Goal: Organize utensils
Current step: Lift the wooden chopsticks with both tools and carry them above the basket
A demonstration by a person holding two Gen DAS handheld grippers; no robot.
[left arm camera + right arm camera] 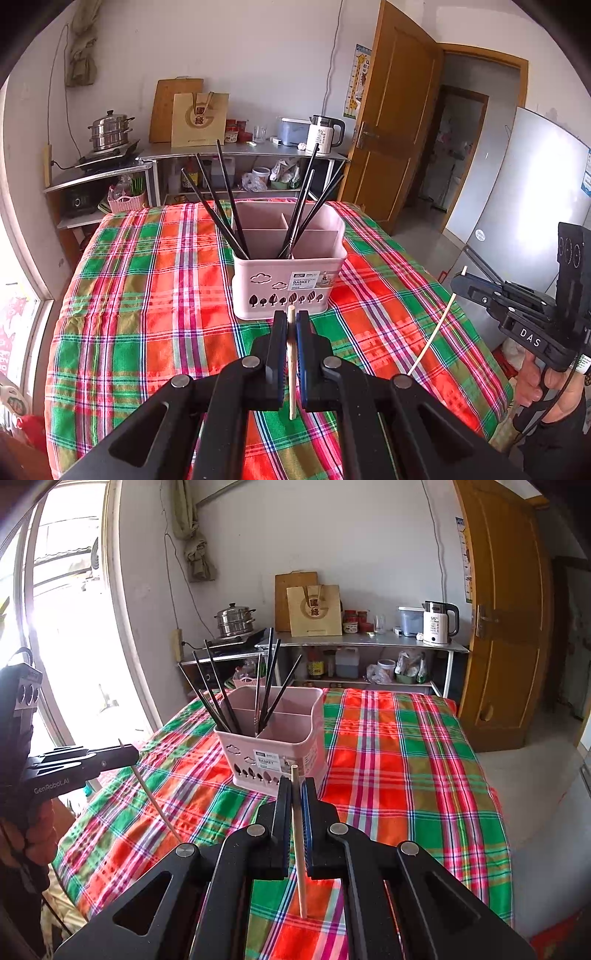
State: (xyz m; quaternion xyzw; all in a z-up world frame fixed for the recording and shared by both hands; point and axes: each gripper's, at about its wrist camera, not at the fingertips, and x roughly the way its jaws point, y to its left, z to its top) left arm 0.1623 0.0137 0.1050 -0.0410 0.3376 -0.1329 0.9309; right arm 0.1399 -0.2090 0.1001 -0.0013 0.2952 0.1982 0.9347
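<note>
A divided basket [290, 284] stands on the table [147, 314], near its middle. Several dark chopsticks [221, 199] lean in its two front compartments, fanning outward; the rear compartment [258, 216] shows nothing in it. In front of the basket, the left gripper [291, 325] pinches a wooden chopstick [291, 369] that hangs tip-down above the table. To its right, the right gripper [460, 282] clamps a second wooden chopstick [436, 332], slanting down toward the table. Behind the table a counter [240, 149] runs along the wall, bearing a kettle [325, 134] at its right end and a steamer pot [109, 131] at its left.
</note>
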